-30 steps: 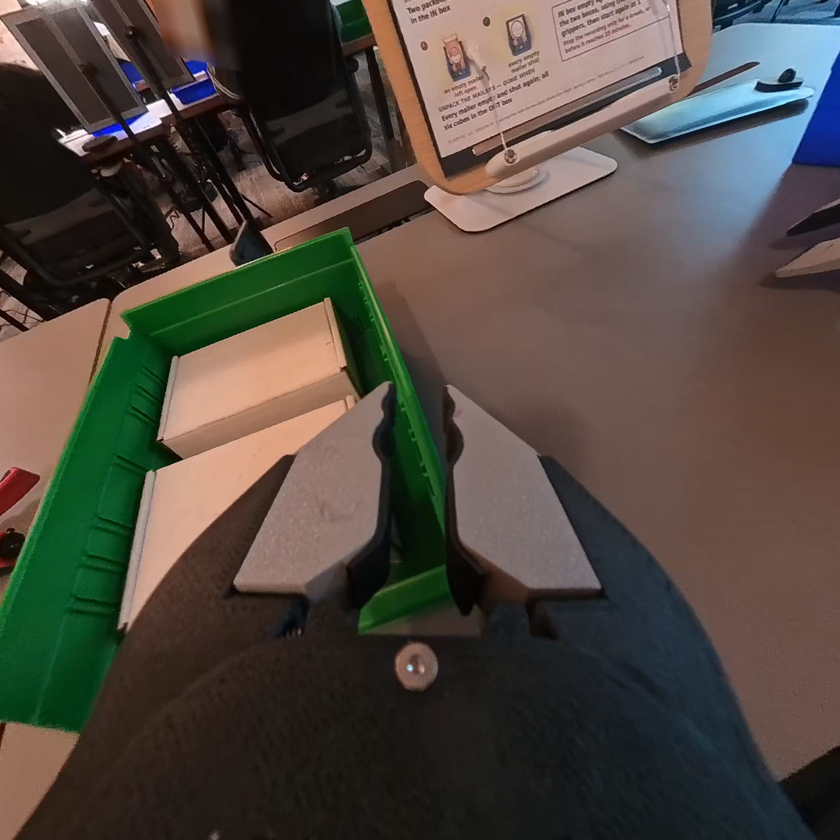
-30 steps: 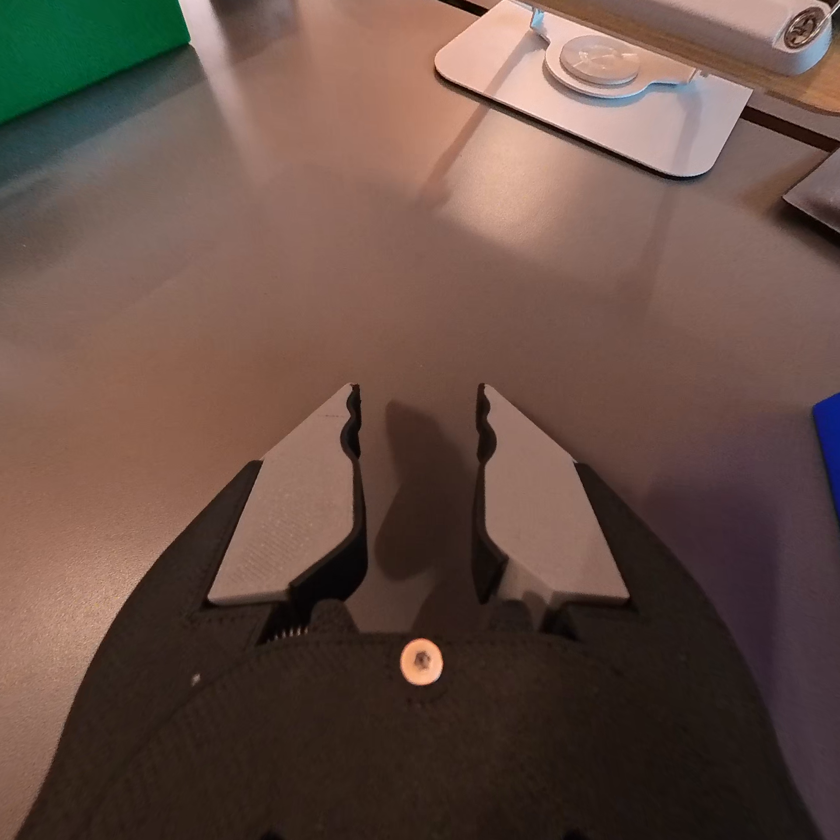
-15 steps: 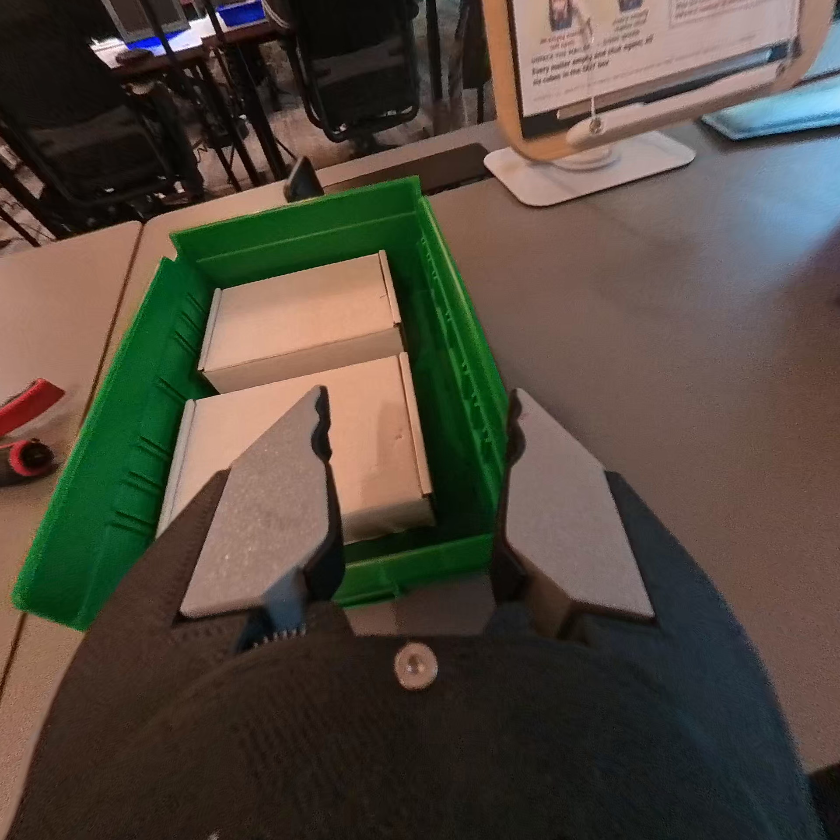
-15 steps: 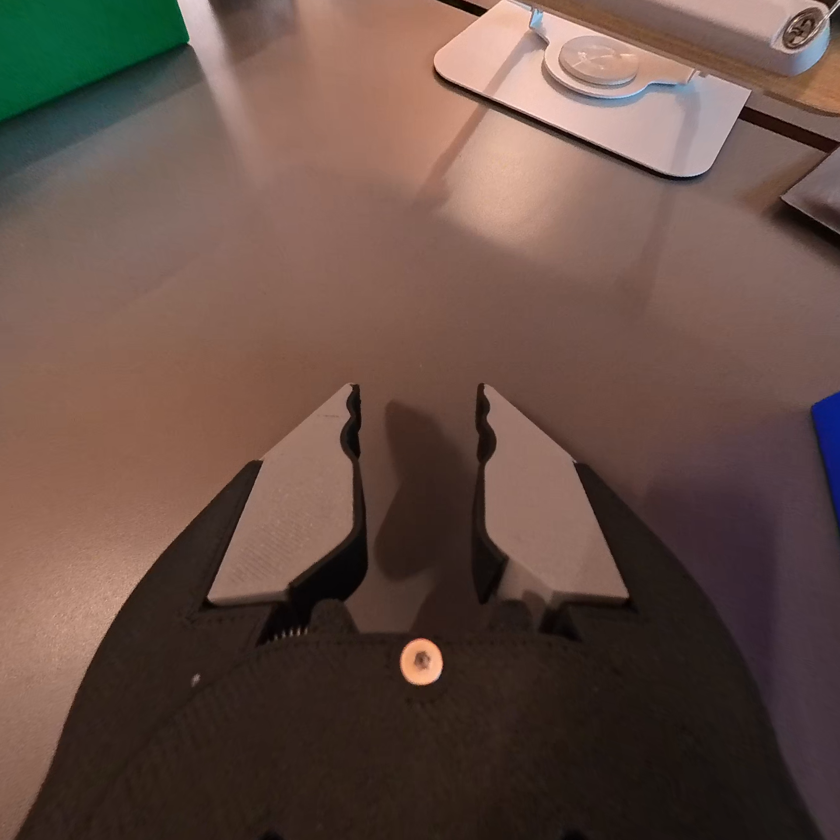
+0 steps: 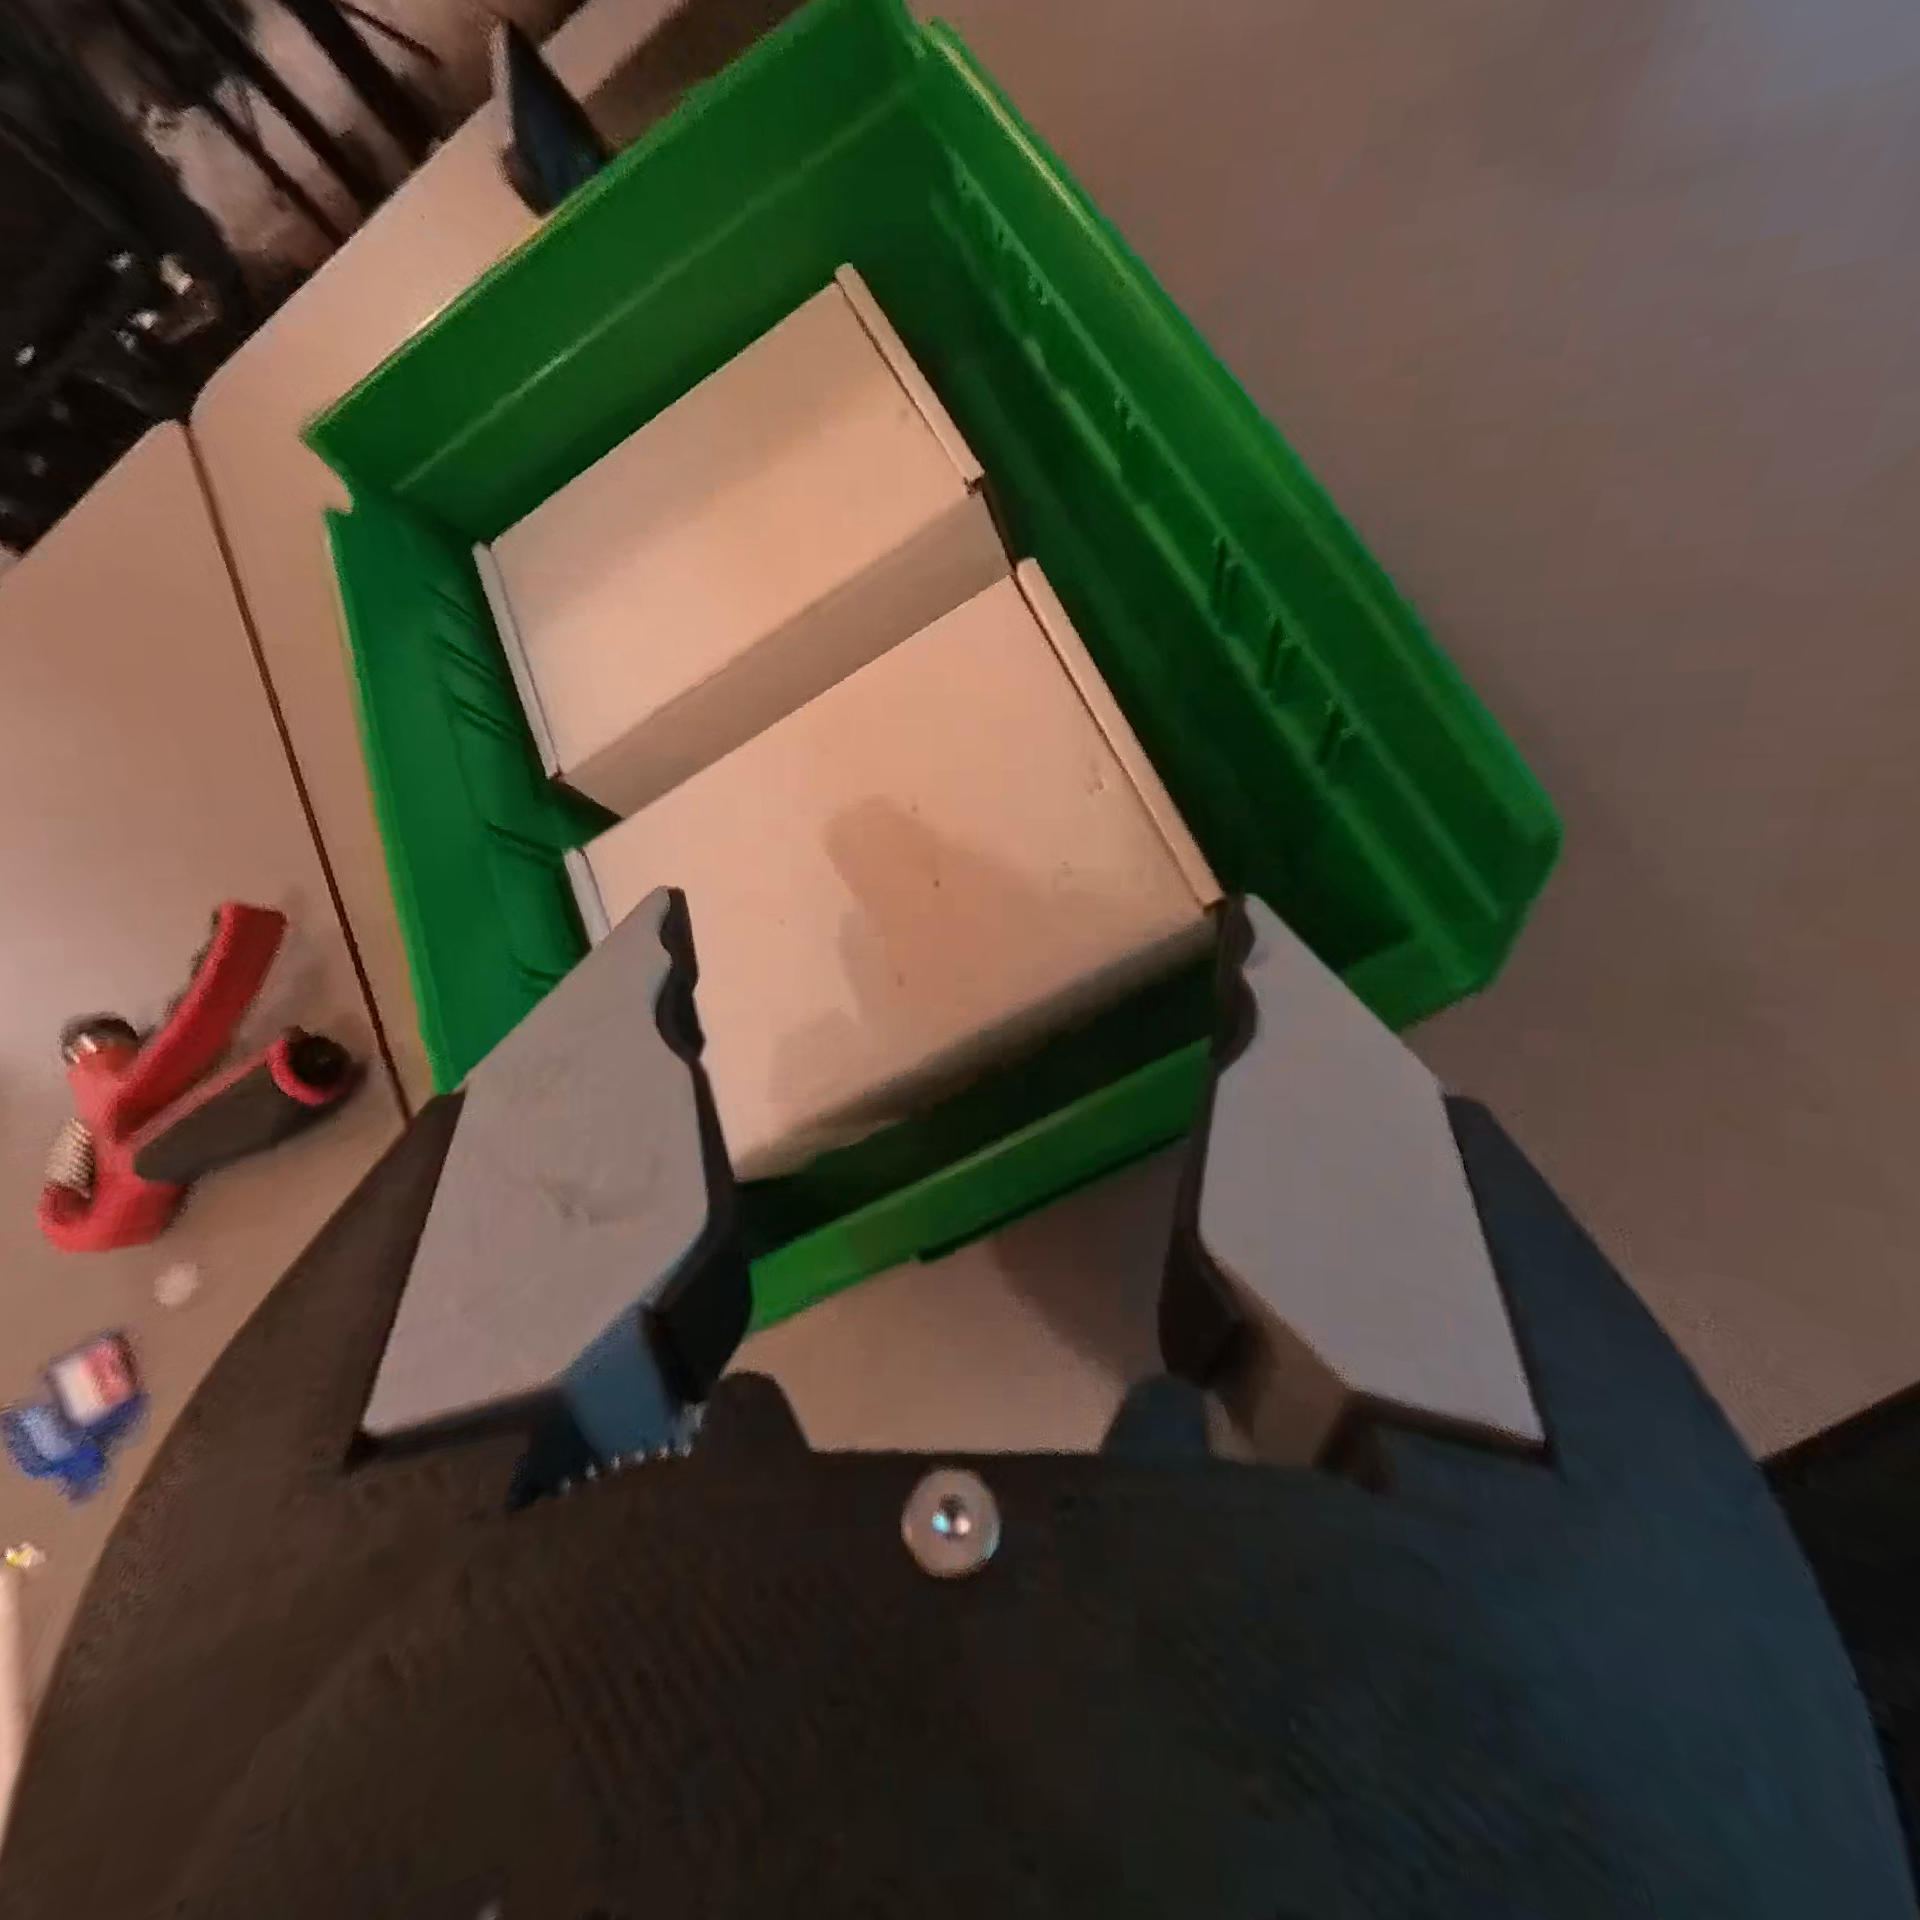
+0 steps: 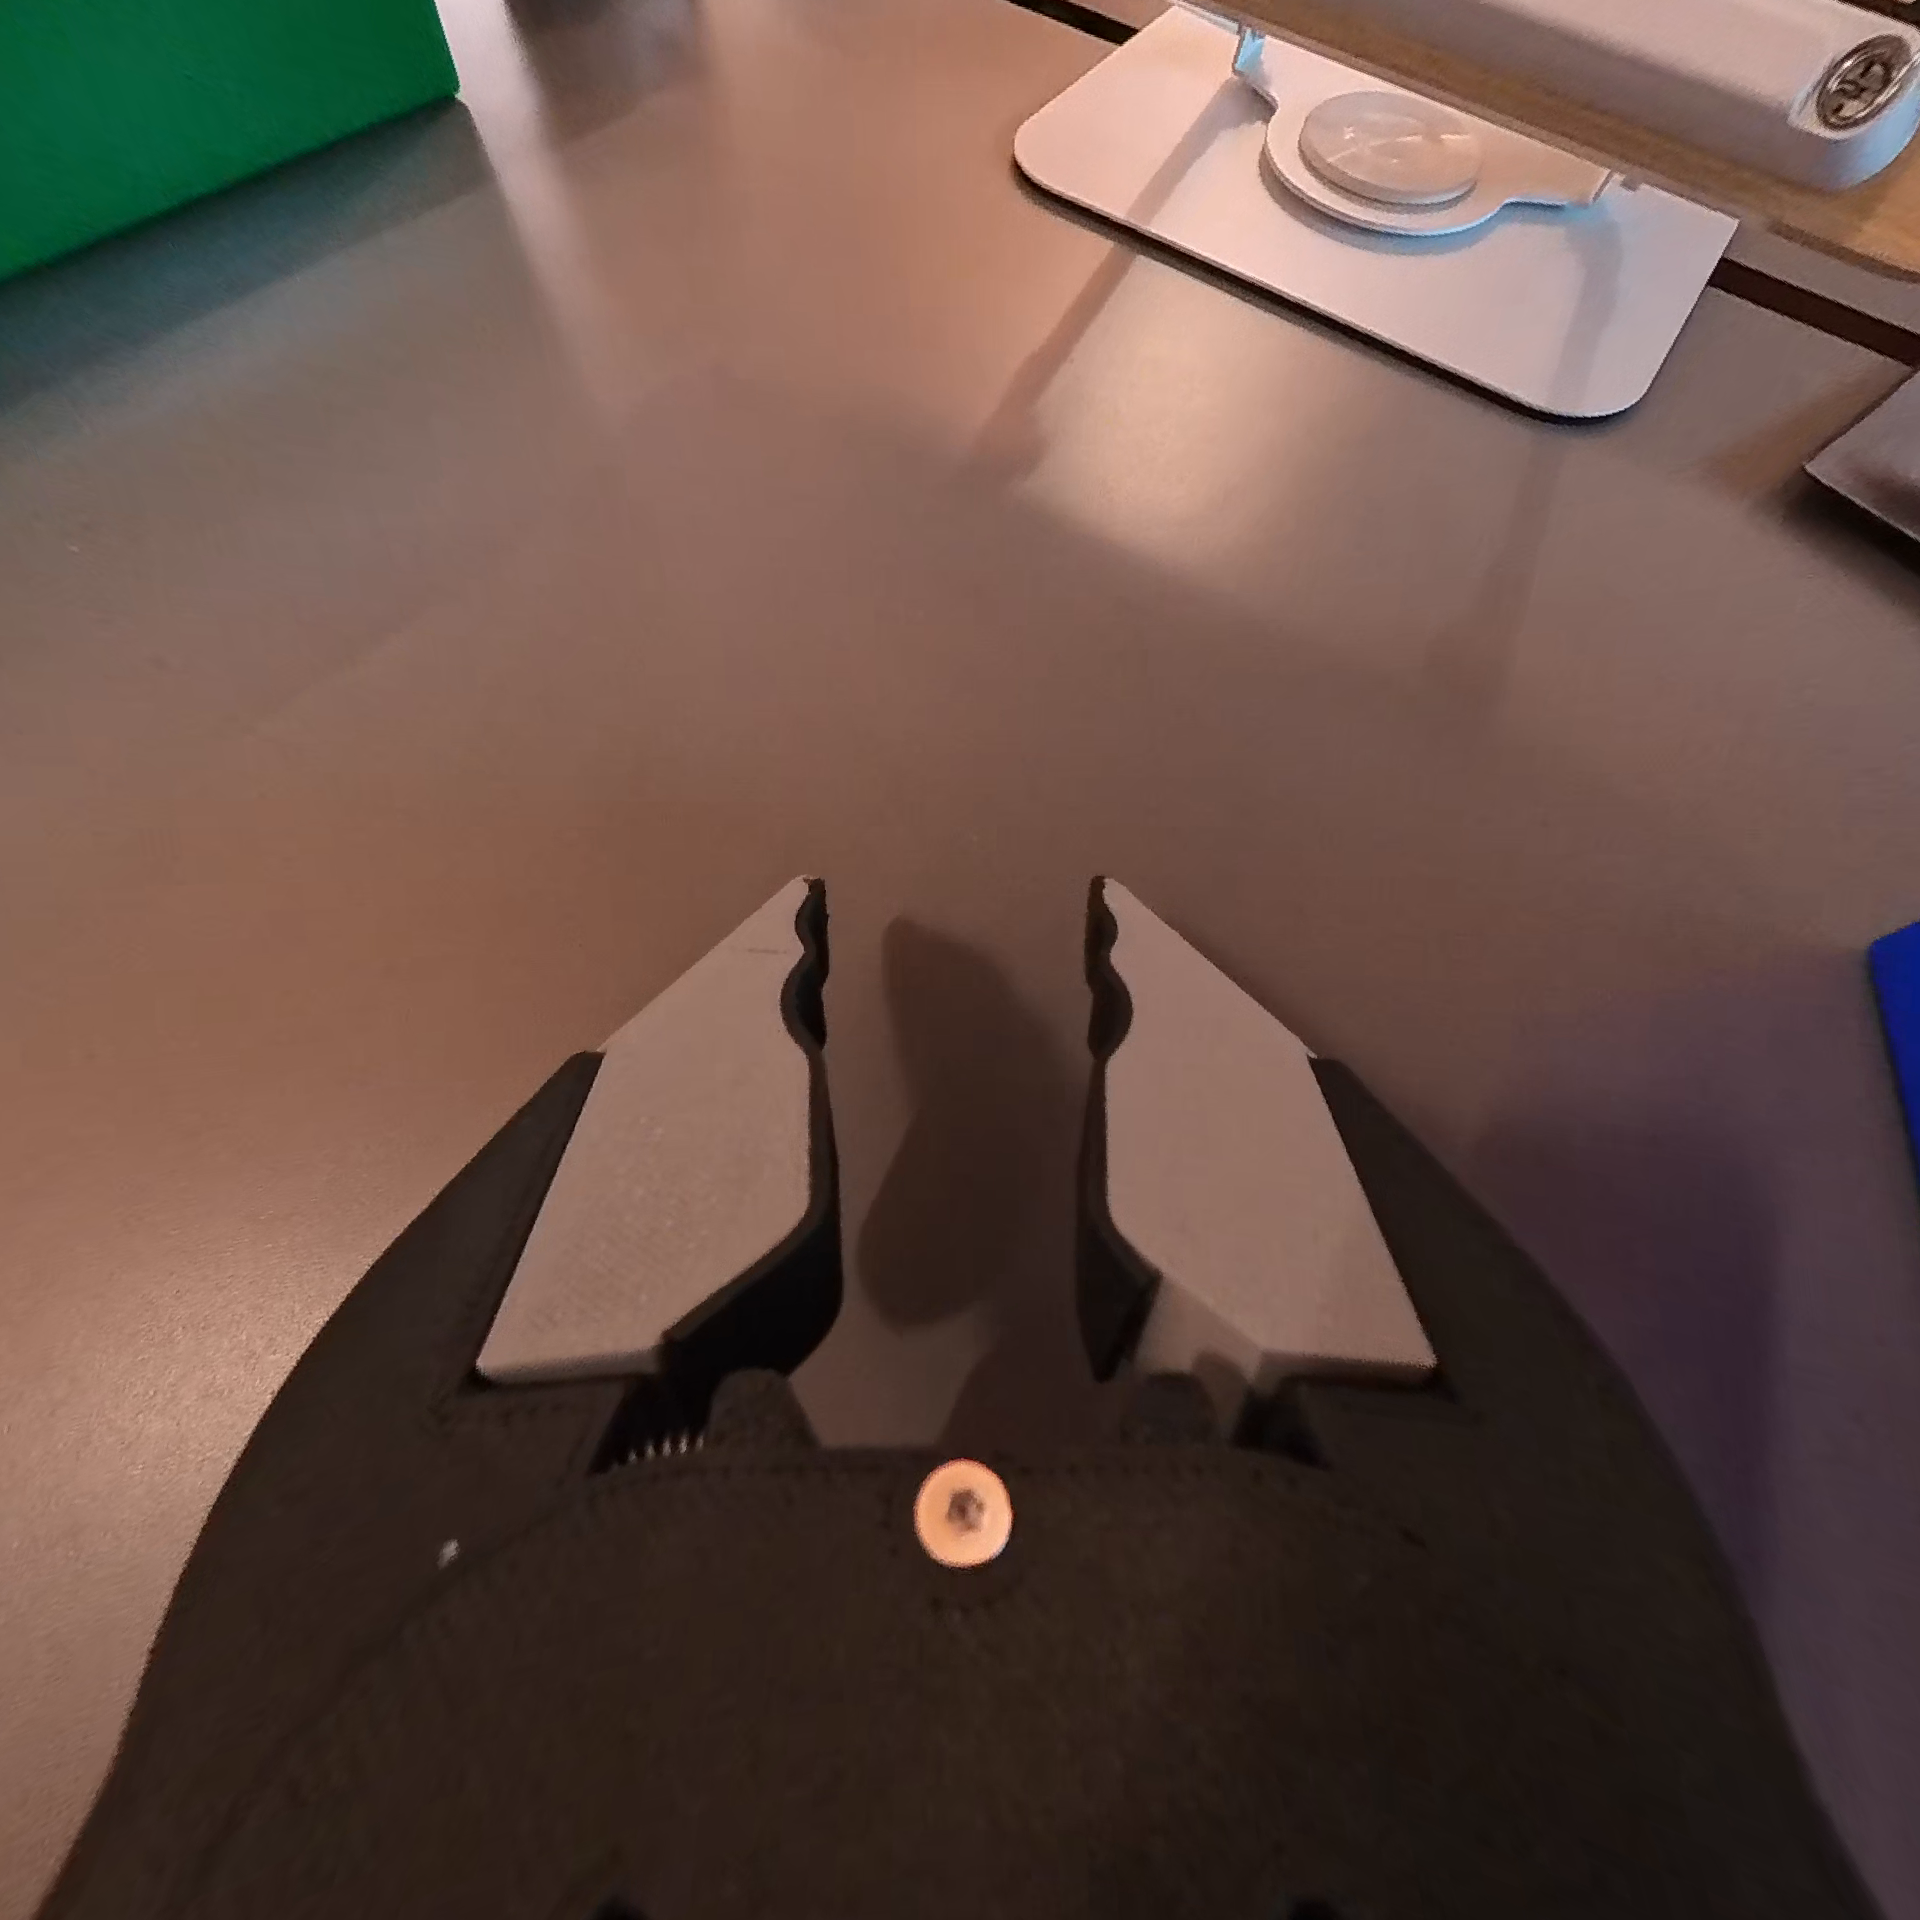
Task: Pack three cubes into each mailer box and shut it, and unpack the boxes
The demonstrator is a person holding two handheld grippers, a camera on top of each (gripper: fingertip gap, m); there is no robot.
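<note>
Where the smooth grey-brown matte table (image 5: 1558, 312) meets a second tabletop at a thin seam, a green ribbed plastic bin (image 5: 1247, 582) holds two closed, flat white cardboard mailer boxes (image 5: 894, 831) side by side

Above the nearer box the left gripper (image 5: 951, 961) hangs tilted, its grey textured jaws spread wide and holding nothing; the right gripper (image 6: 956, 914) sits low over bare table, jaws parted and empty, its shadow between them. A red-and-black hand tool (image 5: 177, 1081) and small blue cards (image 5: 78, 1392) lie left of the bin, the latter blurred. A white metal stand base (image 6: 1382, 218) rests ahead of the right gripper, a blue edge (image 6: 1896, 997) at far right. Dark chair frames (image 5: 125, 187) blur beyond the table
</note>
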